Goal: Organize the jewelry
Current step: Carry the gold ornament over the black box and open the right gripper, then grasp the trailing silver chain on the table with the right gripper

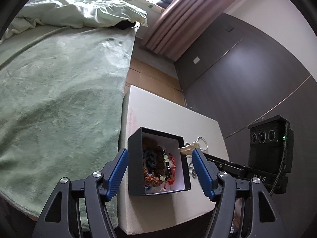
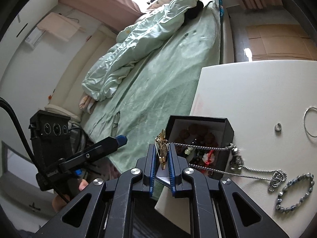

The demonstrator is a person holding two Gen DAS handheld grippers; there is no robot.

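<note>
A black box (image 1: pixel 136 158) with a white lining stands on the white table (image 1: pixel 198 123) and holds several bead bracelets (image 1: pixel 158 164). My left gripper (image 1: pixel 159 151) hangs open above it, one blue finger on either side, gripping nothing. My right gripper (image 2: pixel 161 147) is shut on a gold brooch (image 2: pixel 163 148) just left of the box (image 2: pixel 227 127); the brooch (image 1: pixel 186 148) hovers at the box's right rim in the left wrist view. A silver chain (image 2: pixel 247 173) trails over the box's corner onto the table. Loose on the table lie a grey bead bracelet (image 2: pixel 297 192), a ring (image 2: pixel 278 127) and a thin bangle (image 2: pixel 306 127).
The bed with a green blanket (image 1: pixel 59 91) and a crumpled duvet (image 2: pixel 128 49) runs along the table's left side. A small metal item (image 2: pixel 116 123) lies on the blanket. Cardboard (image 1: pixel 150 75) covers the floor beyond the table, and a dark wall panel (image 1: pixel 247 69) stands to the right.
</note>
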